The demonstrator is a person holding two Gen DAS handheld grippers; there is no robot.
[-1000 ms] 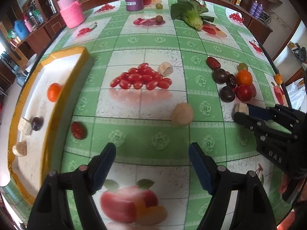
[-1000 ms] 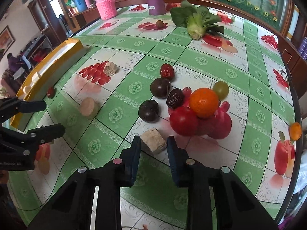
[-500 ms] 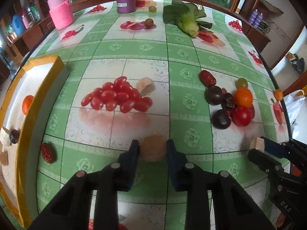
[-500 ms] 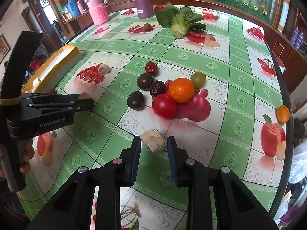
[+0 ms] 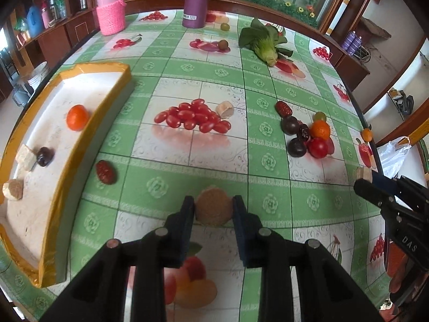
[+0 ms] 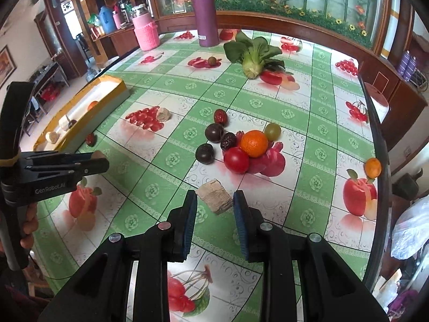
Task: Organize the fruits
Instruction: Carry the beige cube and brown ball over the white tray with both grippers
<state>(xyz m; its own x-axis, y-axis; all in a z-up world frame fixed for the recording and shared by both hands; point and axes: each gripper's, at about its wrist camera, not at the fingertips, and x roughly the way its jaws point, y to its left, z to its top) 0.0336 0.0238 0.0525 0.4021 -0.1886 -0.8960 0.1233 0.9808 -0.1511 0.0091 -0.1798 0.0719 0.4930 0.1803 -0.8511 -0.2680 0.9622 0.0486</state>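
Left claw (image 5: pixel 213 209): had just closed; its blue pads pressed both sides of a round tan cork-like disc (image 5: pixel 213 208), held above the green-and-white fruit-print surface (image 5: pixel 187 80).
Right claw (image 6: pixel 215 205): narrow, clamped on a tan blocky chunk (image 6: pixel 214 195) tilted between its pads, over the surface.
Yellow-rimmed white tray (image 5: pixel 88 134): at the left edge of the surface; it held a small orange fruit (image 5: pixel 77 117), a dark round fruit (image 5: pixel 45 156) touching a pale chunk (image 5: pixel 25 155), and another tan piece (image 5: pixel 13 190).
Dark red date (image 5: pixel 106 171): on the surface just beside the tray's rim.
Fruit cluster: two dark plums (image 6: pixel 214 132), a wrinkled dark date (image 6: pixel 228 141), an orange (image 6: pixel 254 143), a red tomato (image 6: pixel 236 160) and a green grape (image 6: pixel 272 131), bunched together; a red date (image 6: pixel 220 116) just behind them.
Pale chunk by printed tomatoes (image 5: pixel 225 109): resting alone mid-surface.
Small orange fruit at right edge (image 6: pixel 373 167): well apart from the cluster.
Leafy green vegetable (image 6: pixel 252 56): lying near the far end, beside a purple cylindrical flask (image 6: pixel 205 13).
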